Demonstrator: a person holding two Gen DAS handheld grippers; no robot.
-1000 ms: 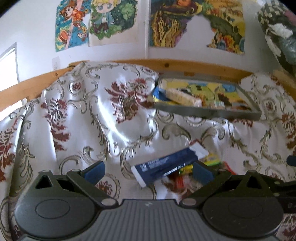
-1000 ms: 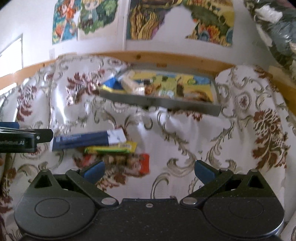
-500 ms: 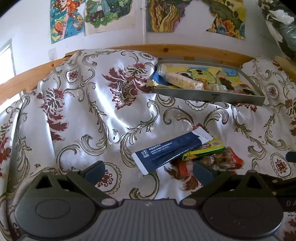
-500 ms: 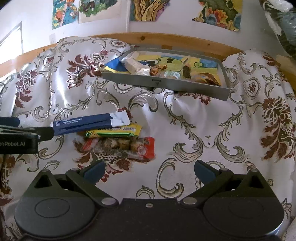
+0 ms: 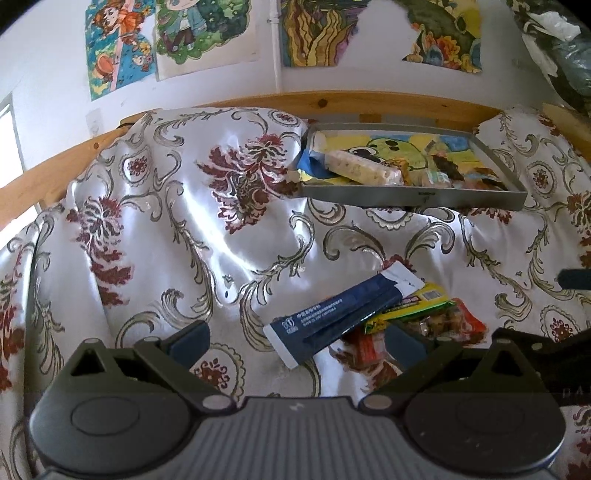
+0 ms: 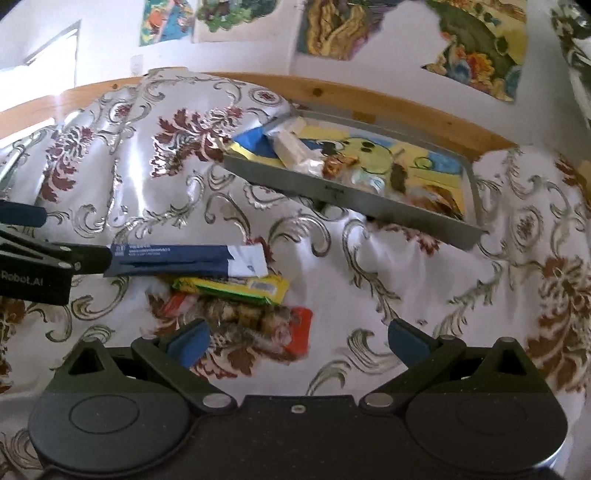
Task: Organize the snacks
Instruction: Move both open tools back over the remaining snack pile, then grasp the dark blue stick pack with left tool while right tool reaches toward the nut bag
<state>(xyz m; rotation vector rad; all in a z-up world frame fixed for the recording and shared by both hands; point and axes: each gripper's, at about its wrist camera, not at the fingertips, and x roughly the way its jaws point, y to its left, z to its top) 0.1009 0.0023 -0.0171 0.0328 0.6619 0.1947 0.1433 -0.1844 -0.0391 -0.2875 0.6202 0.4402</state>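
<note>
Cloth (image 5: pixel 221 236) satin-like, glossy, creased. Tray (image 5: pixel 410 199) matt grey metal. Rail (image 5: pixel 332 103) smooth wood. Snack wrappers (image 6: pixel 229 288) shiny plastic film. Posters (image 5: pixel 166 40) matt paper. Gripper bodies matt black plastic.

3 loose snack packets (image 5: pixel 343 314) (touching), 1 tray (image 5: pixel 413 199).

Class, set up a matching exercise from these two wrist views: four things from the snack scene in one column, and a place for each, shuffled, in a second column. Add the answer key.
Things
1. navy packet
2. yellow-green packet
3. pale snack bar
4. posters

Places
A. on the wall
B. inside the grey tray
C. topmost of the loose pile on the cloth
D. on the cloth, partly under the navy one

Pairs: 1-C, 2-D, 3-B, 4-A
</note>
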